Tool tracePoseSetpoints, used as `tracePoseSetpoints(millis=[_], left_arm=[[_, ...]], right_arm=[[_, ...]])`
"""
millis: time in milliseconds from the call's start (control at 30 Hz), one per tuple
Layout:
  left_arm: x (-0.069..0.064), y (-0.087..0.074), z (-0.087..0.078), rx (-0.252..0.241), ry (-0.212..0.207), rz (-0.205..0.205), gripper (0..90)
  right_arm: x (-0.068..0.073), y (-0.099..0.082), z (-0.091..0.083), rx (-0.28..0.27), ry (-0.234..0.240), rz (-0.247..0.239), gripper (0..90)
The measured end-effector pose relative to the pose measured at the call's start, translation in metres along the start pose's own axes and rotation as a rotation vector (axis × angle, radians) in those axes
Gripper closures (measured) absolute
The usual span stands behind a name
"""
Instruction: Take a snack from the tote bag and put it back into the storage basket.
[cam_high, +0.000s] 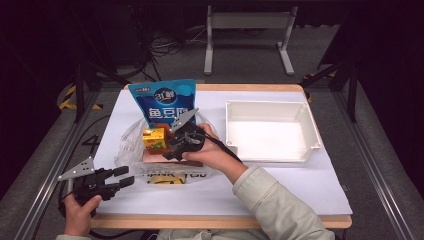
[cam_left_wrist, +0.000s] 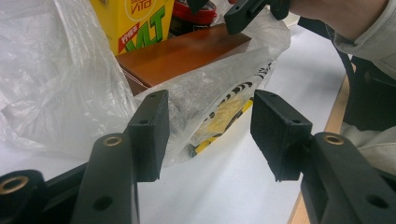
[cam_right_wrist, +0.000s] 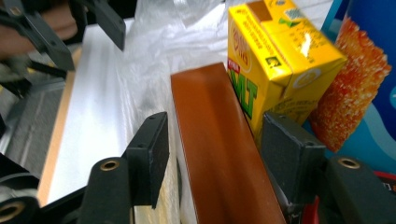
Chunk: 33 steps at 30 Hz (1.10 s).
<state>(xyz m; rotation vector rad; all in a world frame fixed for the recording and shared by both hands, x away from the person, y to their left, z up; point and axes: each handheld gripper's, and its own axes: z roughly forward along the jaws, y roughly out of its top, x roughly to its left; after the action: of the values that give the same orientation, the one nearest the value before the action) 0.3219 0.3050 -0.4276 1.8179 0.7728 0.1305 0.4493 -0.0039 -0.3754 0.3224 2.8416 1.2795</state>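
**Right gripper astride the brown box in the bag, left gripper held off at the bag's edge**

The right gripper (cam_high: 172, 150) is seen in the high view over the middle of the table, carried by a right hand (cam_high: 207, 150) whose sleeved forearm runs in from the lower right. The wrist is bent so that the gripper points down and to the left, into the clear plastic bag (cam_high: 127, 145). In the right gripper view its jaws are spread, one on each long side of the brown box (cam_right_wrist: 219, 154); whether the pads are pressed on the box cannot be told. The box lies inside the bag, just beside and touching a yellow drink carton (cam_right_wrist: 271, 56) that stands upright, with a blue snack packet (cam_high: 165, 102) standing behind both.

The left gripper (cam_high: 122, 176) is held low at the near left corner of the table, gripped by the left hand (cam_high: 80, 212) from below and pointed level toward the right. Its jaws are spread with nothing between the pads; in the left gripper view they are aimed at the near edge of the bag, where a yellow-and-black packet (cam_left_wrist: 224, 116) lies under the plastic.

A white tray (cam_high: 315, 132) stands on the right of the white table sheet (cam_high: 300, 185), well apart from both grippers.
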Motion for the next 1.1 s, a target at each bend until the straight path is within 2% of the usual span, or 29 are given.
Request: tracePoseSetpoints(millis=[133,200,333,600,667,767,867,1100], left_arm=[[0.0,0.0,0.0,-0.001,-0.002,-0.005,47.6],[0.0,0.0,0.0,0.0,-0.002,-0.001,47.5],[0.001,0.0,0.0,-0.005,-0.012,-0.003,47.4],[0.002,0.001,0.001,-0.008,-0.022,-0.006,47.2],[0.002,0.001,0.0,-0.026,-0.035,-0.023,47.1],[0.003,0.001,-0.001,-0.031,-0.036,-0.023,46.9],[0.003,0.001,-0.001,-0.029,-0.037,-0.02,46.6],[0.003,0.001,0.0,-0.023,-0.037,-0.024,46.3]], right_arm=[[0.001,0.001,0.003,0.043,-0.008,-0.029,42.8],[0.002,0.001,0.004,0.048,-0.002,-0.028,42.6],[0.003,0.002,0.008,0.095,-0.012,-0.046,39.7],[0.003,0.001,0.014,0.133,-0.033,-0.066,37.0],[0.003,0.001,0.016,0.144,-0.028,-0.079,36.5],[0.003,0.001,0.018,0.156,-0.034,-0.097,36.6],[0.003,0.002,0.019,0.16,-0.038,-0.099,36.7],[0.003,-0.001,0.026,0.213,-0.067,-0.142,36.8]])
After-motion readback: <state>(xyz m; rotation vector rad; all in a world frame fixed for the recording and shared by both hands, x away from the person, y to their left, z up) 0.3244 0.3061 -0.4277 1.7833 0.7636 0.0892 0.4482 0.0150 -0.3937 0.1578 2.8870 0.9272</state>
